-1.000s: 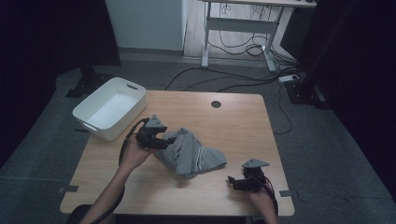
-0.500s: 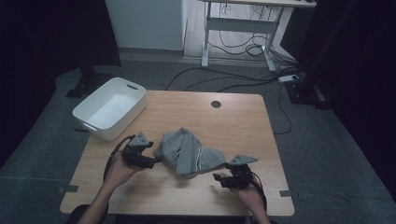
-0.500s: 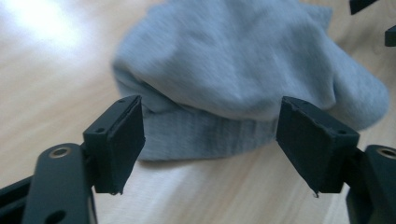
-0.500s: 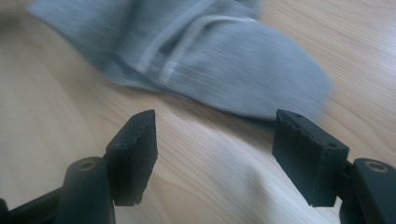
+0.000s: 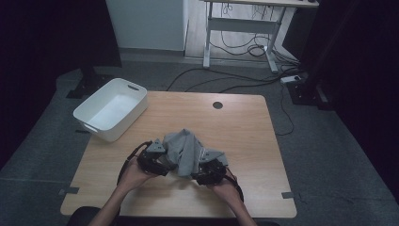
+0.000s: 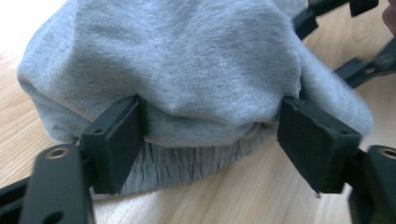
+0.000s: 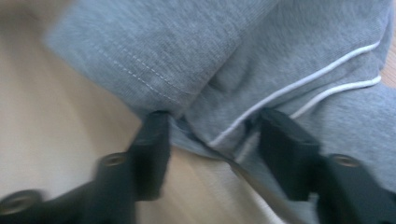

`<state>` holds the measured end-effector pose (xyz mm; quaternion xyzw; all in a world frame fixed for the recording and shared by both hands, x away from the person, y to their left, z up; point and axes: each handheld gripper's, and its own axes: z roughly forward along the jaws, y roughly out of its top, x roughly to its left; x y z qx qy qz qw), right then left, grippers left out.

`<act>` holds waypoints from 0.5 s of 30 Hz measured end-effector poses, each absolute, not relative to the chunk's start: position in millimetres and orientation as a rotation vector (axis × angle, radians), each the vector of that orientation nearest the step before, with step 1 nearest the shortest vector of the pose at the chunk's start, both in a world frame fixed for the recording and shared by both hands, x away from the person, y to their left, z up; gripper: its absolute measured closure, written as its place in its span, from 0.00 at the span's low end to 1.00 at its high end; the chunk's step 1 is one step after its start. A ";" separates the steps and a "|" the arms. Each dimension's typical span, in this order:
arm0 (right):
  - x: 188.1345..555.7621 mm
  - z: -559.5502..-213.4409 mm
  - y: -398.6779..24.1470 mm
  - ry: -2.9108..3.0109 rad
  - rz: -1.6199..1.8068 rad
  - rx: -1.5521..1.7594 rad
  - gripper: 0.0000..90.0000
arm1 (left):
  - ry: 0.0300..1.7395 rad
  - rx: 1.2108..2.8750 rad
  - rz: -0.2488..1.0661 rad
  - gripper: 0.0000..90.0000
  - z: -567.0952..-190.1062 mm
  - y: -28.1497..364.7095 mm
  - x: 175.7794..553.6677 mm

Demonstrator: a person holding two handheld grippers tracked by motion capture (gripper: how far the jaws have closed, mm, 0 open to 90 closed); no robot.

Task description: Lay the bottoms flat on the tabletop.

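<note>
High view — a grey garment (image 5: 187, 149) lies bunched near the middle of the table (image 5: 244, 122), humped up between the two tools; the left tool (image 5: 162, 162) sits at its left edge, the right tool (image 5: 202, 173) at its near right edge, each in a hand. A white bin (image 5: 112, 109) stands well off beyond the left tool, at the table's far left corner. Left gripper view: the garment (image 6: 187, 70) bulges just ahead of the tool (image 6: 210, 135), its ribbed hem (image 6: 187, 161) lying between the jaws, which stand spread wide, pads beside the cloth and not pressing — released. Right gripper view, blurred: the right tool (image 7: 212, 140) has its jaws either side of a fold with white piping (image 7: 299, 84); they have just been closing, cloth between them, yet the pads do not look to pinch it, so I read it as not yet clenched. Handling, as judged: soft, light, limp fleece — it will sag and slip in layers. Best taken at the hem or a stitched seam, where the cloth is thicker.
</note>
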<state>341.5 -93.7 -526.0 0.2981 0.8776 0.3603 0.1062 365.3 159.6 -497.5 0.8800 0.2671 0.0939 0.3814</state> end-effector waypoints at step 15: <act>342.0 -479.8 -130.2 2.437 1.097 0.990 0.93 | 0.665 2.181 0.339 0.94 -473.0 162.3 366.4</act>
